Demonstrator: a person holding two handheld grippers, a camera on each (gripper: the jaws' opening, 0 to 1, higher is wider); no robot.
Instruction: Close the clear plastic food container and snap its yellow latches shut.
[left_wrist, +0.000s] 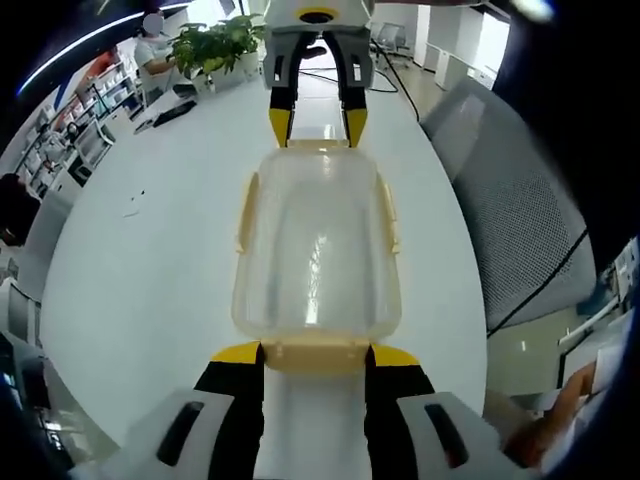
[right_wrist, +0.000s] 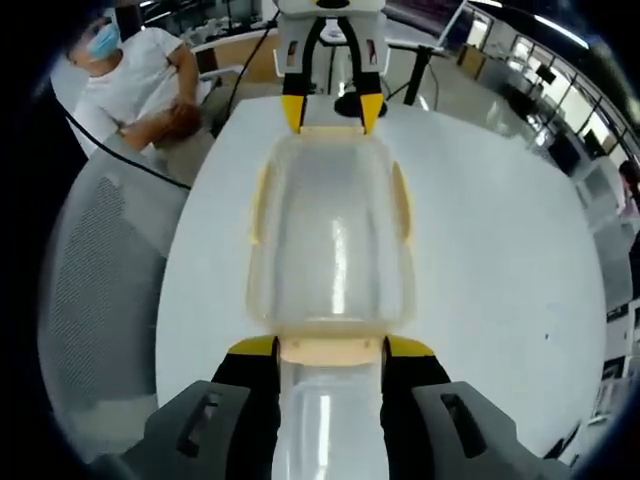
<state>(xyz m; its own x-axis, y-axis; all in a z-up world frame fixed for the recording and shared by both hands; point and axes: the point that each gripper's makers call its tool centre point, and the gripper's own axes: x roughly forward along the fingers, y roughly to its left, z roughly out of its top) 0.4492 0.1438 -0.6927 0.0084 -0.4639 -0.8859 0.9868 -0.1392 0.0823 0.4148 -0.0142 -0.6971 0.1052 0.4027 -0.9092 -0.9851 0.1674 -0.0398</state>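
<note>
The clear plastic container lies lengthwise on the white table with its lid resting on top. Yellow side latches run along both long edges. My left gripper is open, and its yellow-tipped jaws flank the near end latch. My right gripper stands at the far end, also open, straddling the opposite end latch. In the right gripper view the container stretches between my right gripper and my left gripper, with an end latch between the near jaws.
A grey mesh chair stands beside the table, also seen as the chair. A seated person is behind it. A potted plant and small desk items sit at the table's far edge.
</note>
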